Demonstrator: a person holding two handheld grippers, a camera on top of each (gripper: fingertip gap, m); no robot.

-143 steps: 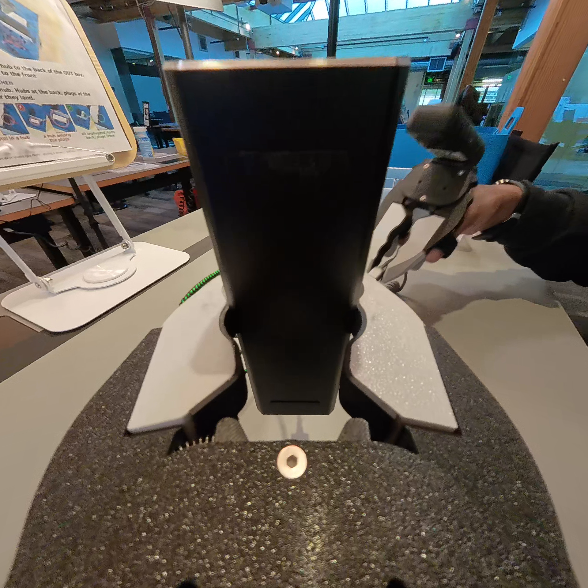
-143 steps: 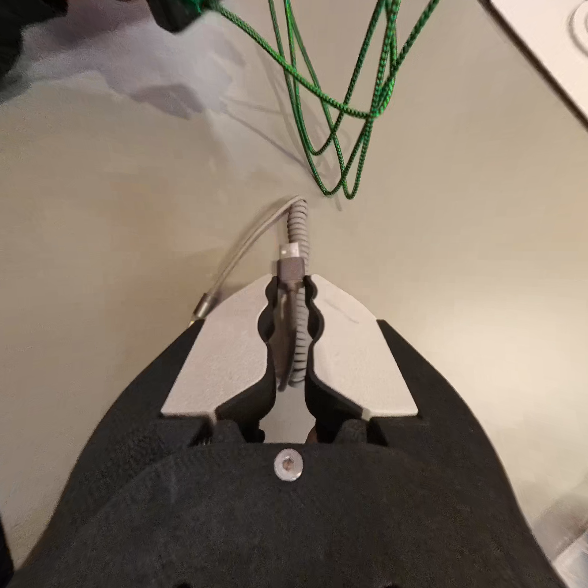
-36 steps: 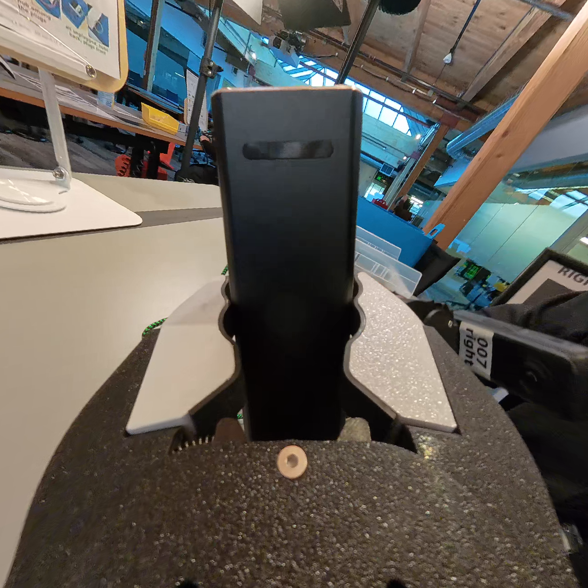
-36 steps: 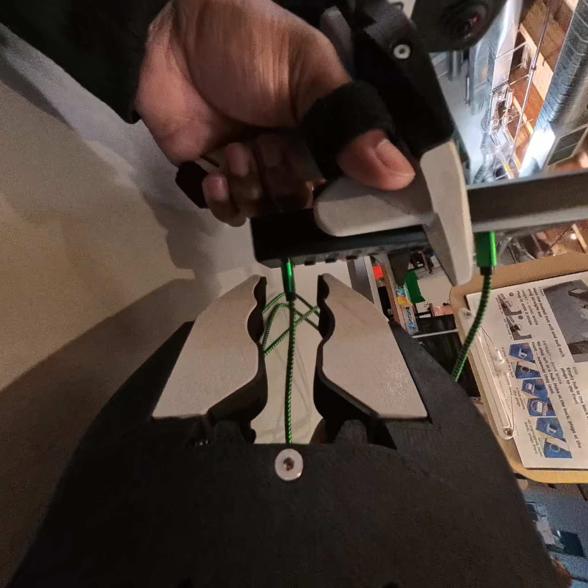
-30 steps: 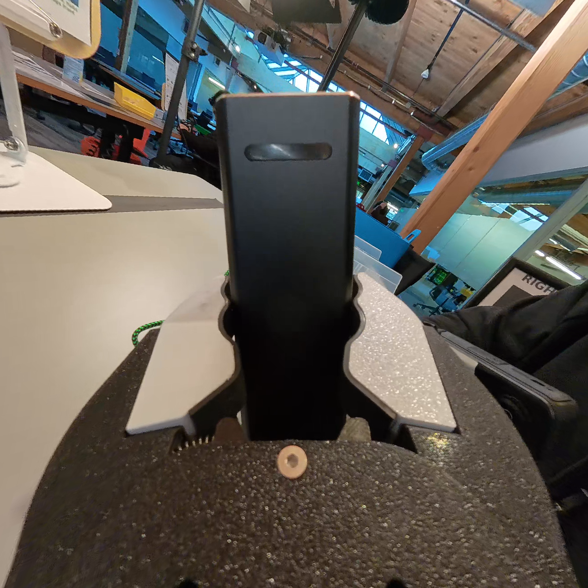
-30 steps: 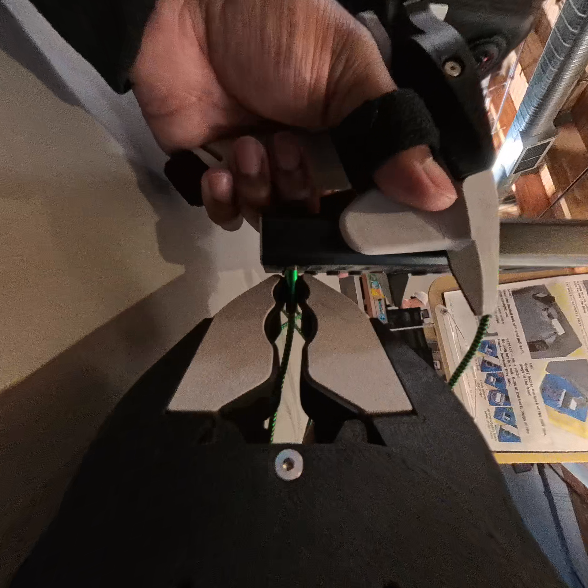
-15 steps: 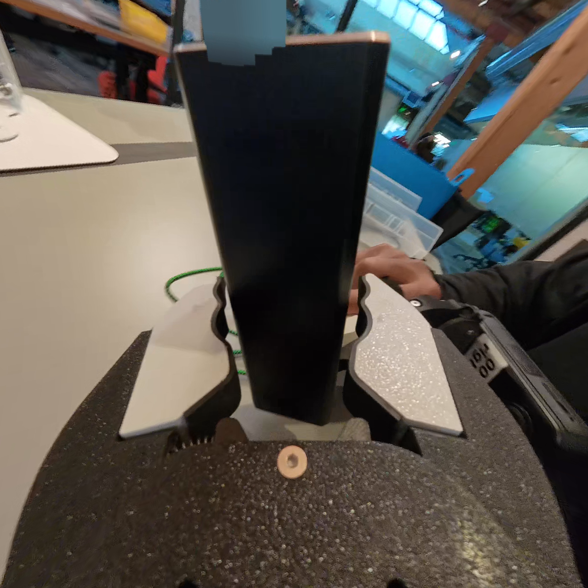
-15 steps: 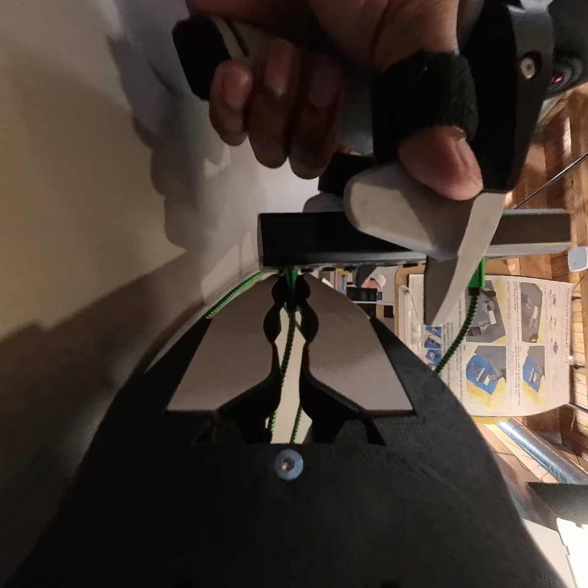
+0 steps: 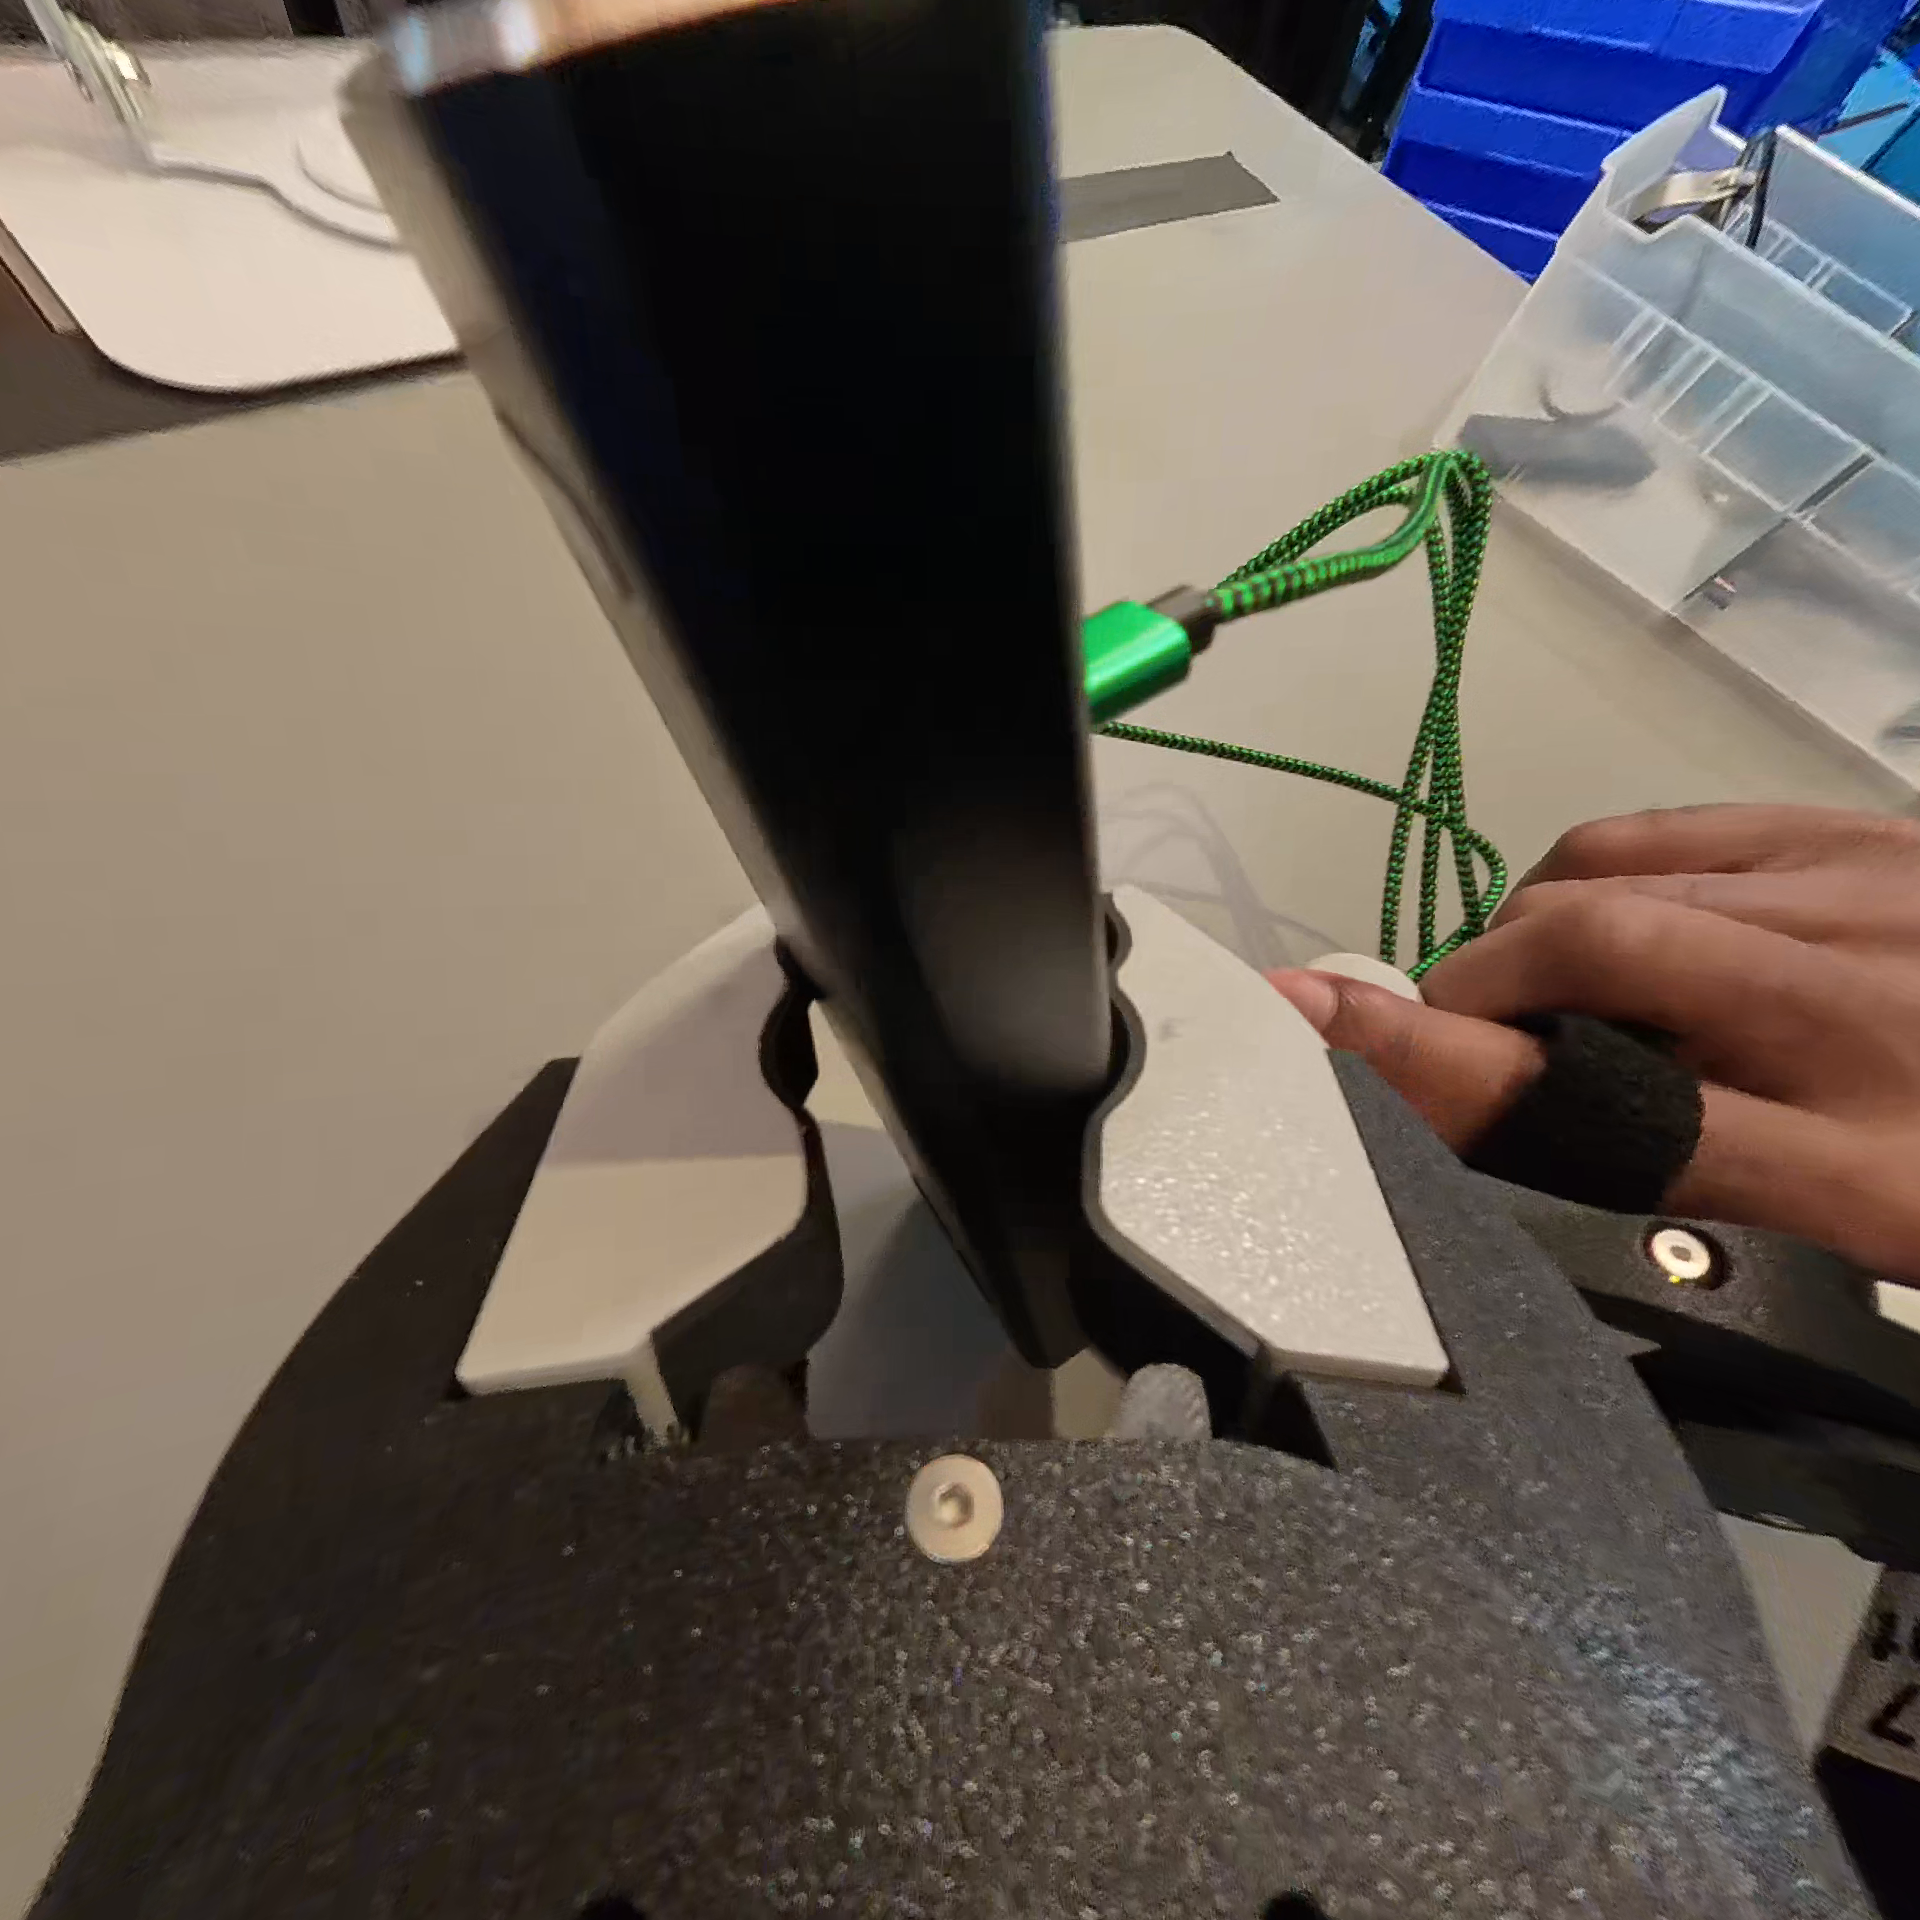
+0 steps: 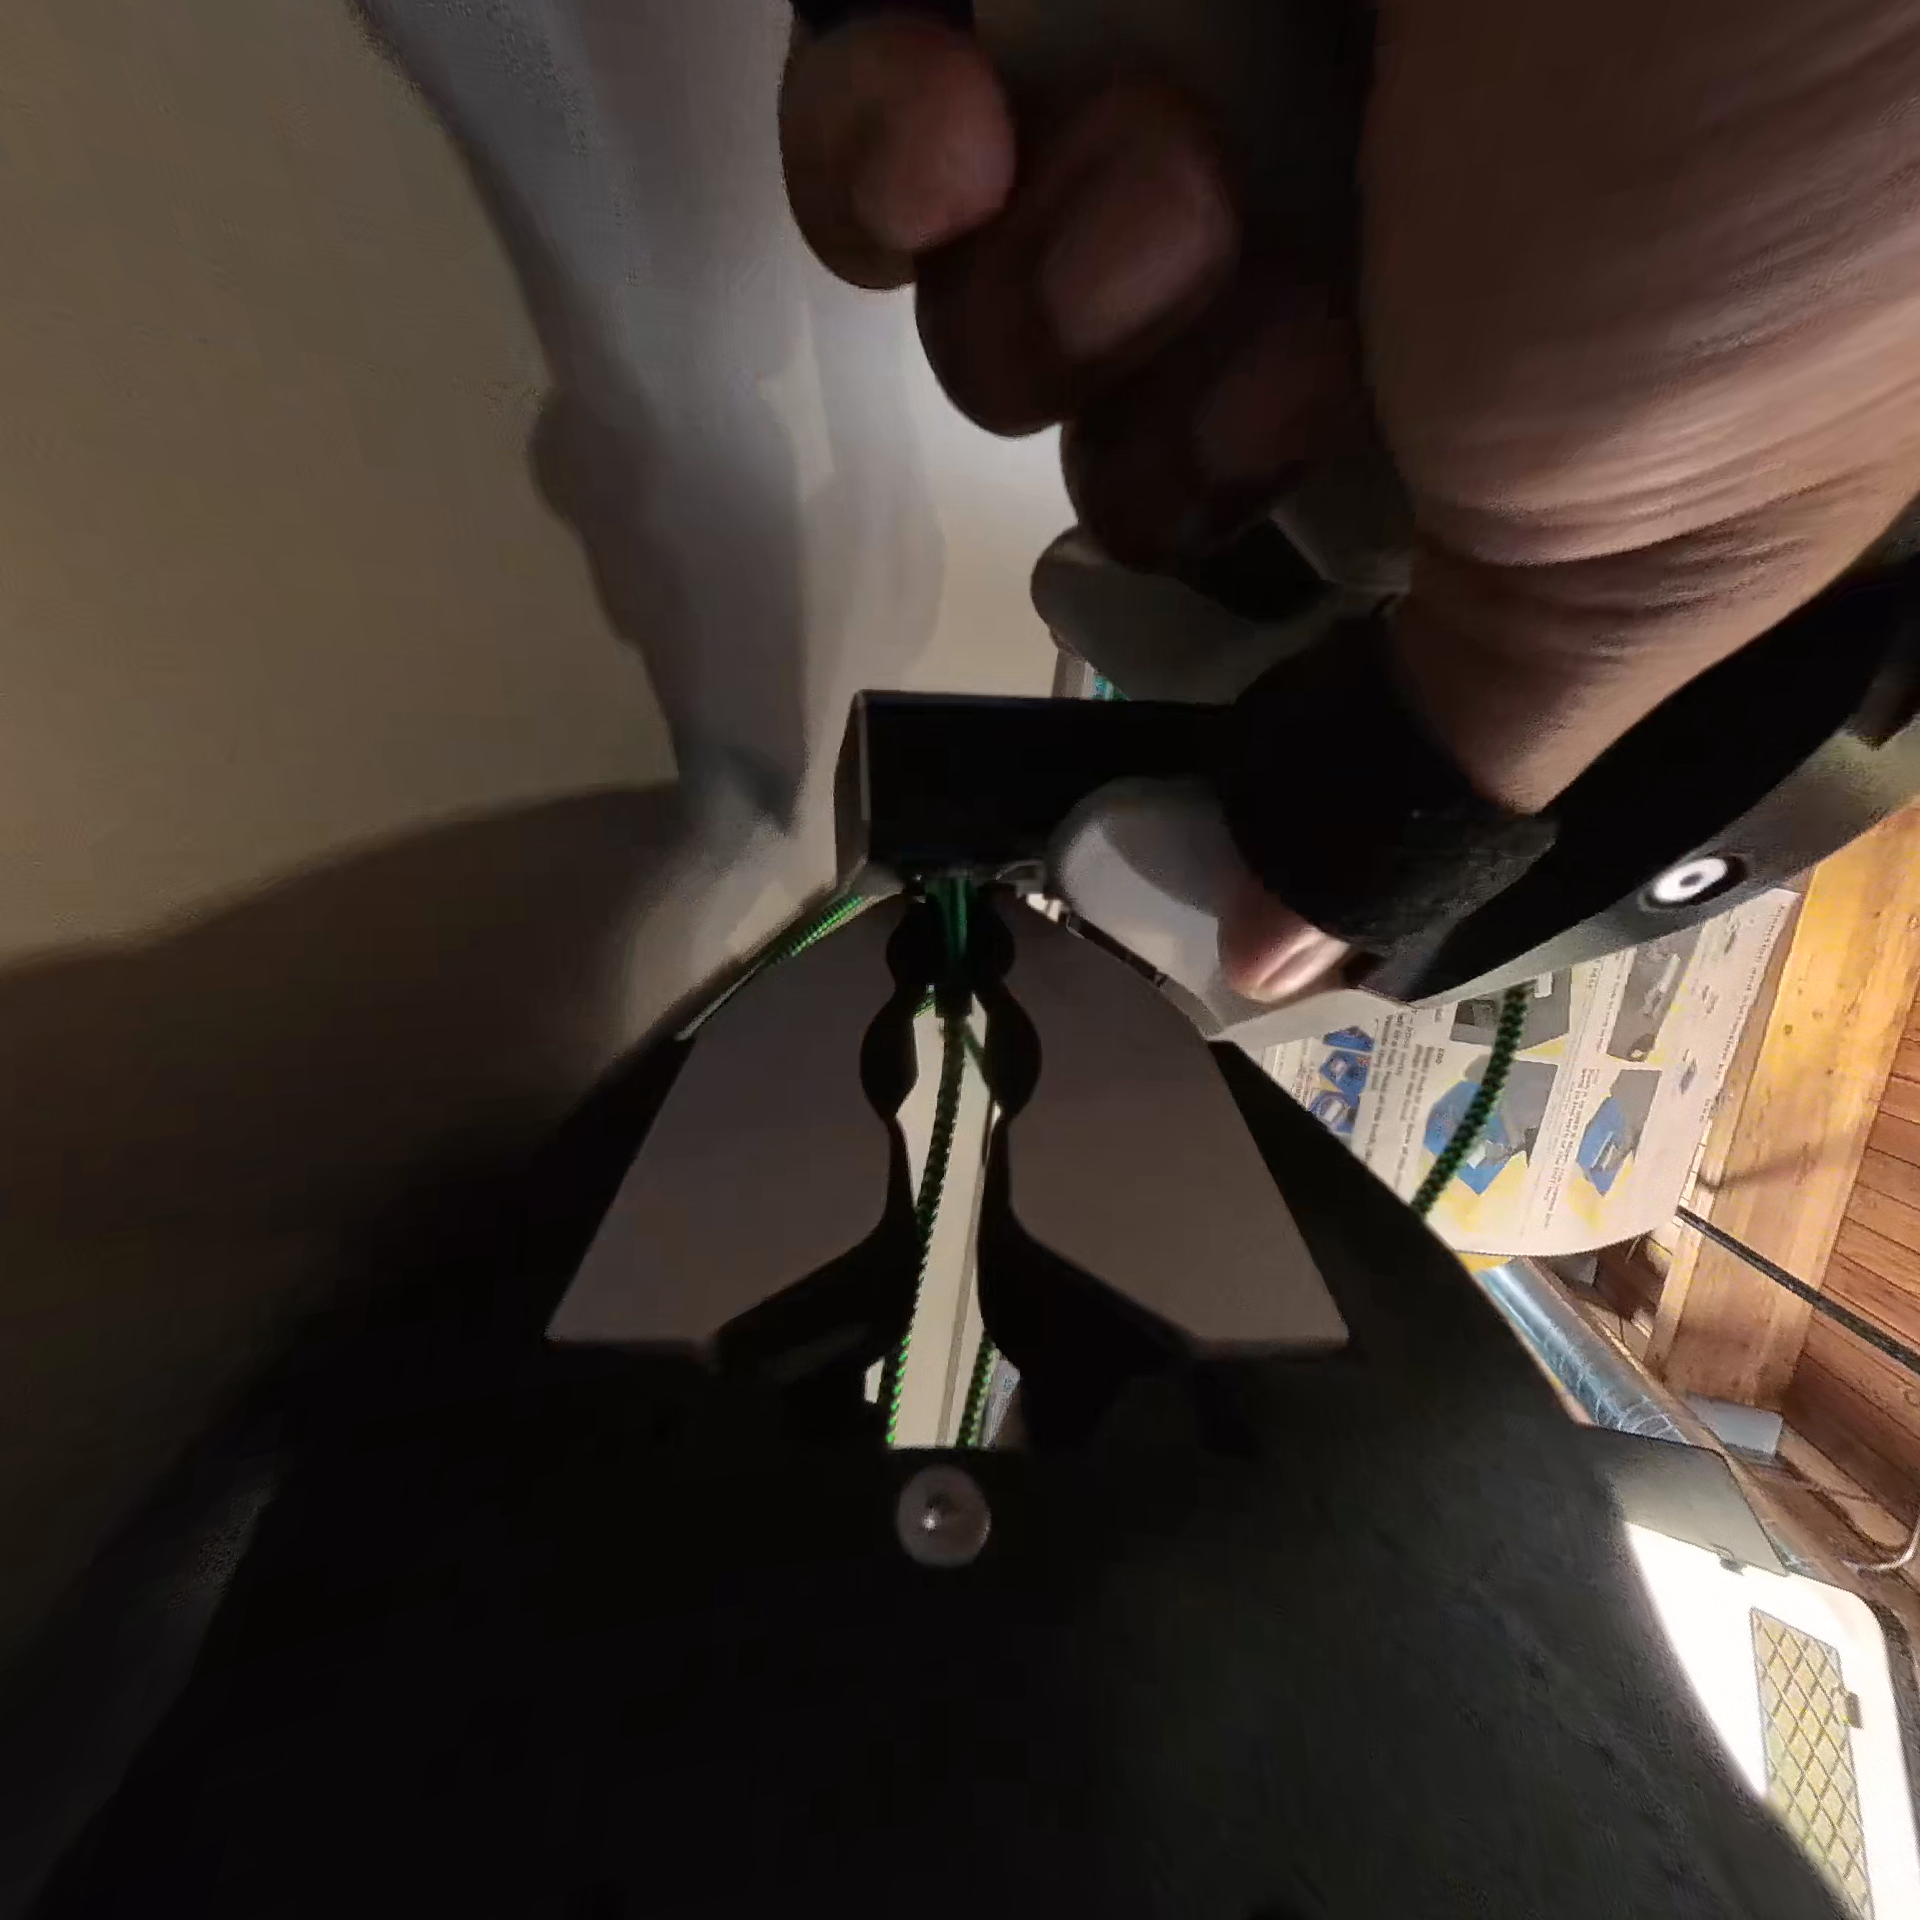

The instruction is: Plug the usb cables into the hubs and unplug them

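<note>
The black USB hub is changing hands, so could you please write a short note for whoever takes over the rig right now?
Left gripper: shut on the black USB hub, held up off the grey table.
Right gripper: shut on the green braided cable at its plug, right against the hub's port edge.
Another green plug sits in the hub's side; cable slack loops beside the clear bin.
Done: green plugs seated, as far as visible.
Left: pull them out; a silver cable lies on the table.

Both wrist views look closely along their fingers, sharing the black hub (image 9: 790, 520).
</note>
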